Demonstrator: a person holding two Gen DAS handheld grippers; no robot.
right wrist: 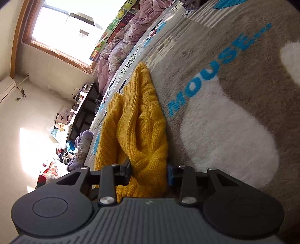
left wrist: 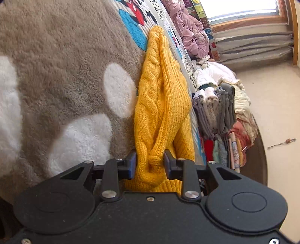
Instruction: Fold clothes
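A yellow cable-knit sweater (left wrist: 161,105) lies bunched in folds on a plush blanket (left wrist: 56,56). My left gripper (left wrist: 150,163) is shut on a thick fold of its near edge, knit filling the gap between the fingers. In the right wrist view the same sweater (right wrist: 138,120) stretches away along the blanket (right wrist: 234,105). My right gripper (right wrist: 149,169) is shut on another bunched part of its near edge. Both cameras are rolled sideways.
A stack of folded clothes (left wrist: 219,120) and loose garments (left wrist: 215,73) lie beyond the sweater. A crumpled purple quilt (left wrist: 189,32) (right wrist: 120,47) lies near the window (left wrist: 241,9). A cluttered shelf (right wrist: 78,112) stands by the far wall.
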